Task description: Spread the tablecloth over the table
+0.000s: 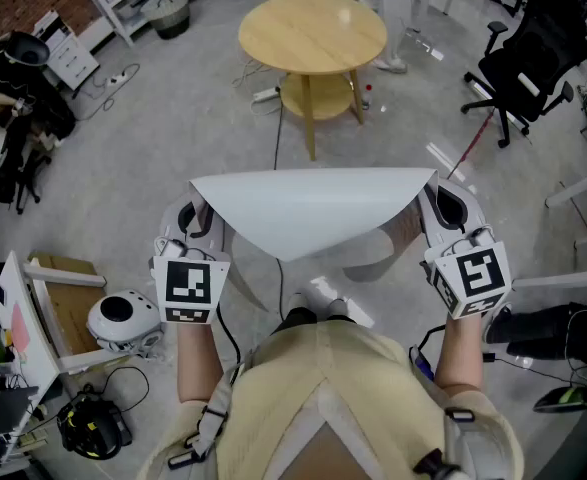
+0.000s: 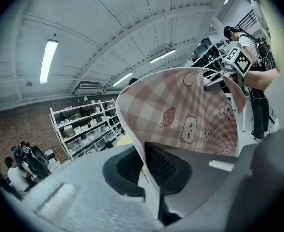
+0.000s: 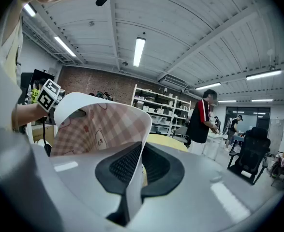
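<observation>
Jaws shut on tablecloth (image 1: 308, 208) corners, left gripper (image 1: 199, 220) and right gripper (image 1: 435, 214); cloth arcs between them. The table (image 1: 313, 33) stands well ahead, uncovered. Best: advance level, equal tension, release past far rim.

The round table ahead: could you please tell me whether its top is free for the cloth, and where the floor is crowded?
The round table top is entirely bare. The grey floor between it and the held tablecloth is open, apart from a cable. It is crowded left by the power strip, and right by the office chair.
</observation>
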`<state>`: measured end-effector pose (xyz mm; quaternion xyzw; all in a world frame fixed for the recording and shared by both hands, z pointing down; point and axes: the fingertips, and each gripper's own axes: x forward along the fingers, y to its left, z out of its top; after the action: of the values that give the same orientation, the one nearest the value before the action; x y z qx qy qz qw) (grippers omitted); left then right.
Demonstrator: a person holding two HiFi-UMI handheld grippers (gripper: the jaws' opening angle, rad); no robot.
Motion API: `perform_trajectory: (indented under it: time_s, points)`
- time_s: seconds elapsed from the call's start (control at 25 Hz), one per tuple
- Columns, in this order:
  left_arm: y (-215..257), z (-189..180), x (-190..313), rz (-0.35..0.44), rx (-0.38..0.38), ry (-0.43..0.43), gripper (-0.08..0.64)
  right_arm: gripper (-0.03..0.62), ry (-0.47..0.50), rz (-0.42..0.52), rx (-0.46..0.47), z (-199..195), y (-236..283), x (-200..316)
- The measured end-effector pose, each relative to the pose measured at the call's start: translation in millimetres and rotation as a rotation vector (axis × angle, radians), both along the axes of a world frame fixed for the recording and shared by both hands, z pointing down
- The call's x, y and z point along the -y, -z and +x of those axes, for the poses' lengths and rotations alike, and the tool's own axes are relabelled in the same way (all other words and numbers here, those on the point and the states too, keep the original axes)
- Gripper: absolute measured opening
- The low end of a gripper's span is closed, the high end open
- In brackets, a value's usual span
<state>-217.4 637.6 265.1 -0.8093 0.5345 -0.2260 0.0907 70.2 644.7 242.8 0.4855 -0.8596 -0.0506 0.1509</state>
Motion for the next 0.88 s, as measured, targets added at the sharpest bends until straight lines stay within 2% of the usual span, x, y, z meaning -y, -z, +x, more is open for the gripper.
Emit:
perform_trajectory:
  time_s: [0.4, 0.88]
  points:
    - [-15, -18, 2, -0.032, 0.003, -0.003, 0.005, 0.008, -0.031, -0.056, -0.016, -17, -15, 5]
    - [-30, -62, 14, -0.063, -0.005, -0.028, 0.005, 0.009, -0.055, -0.087, -0.059, -64, -21, 29]
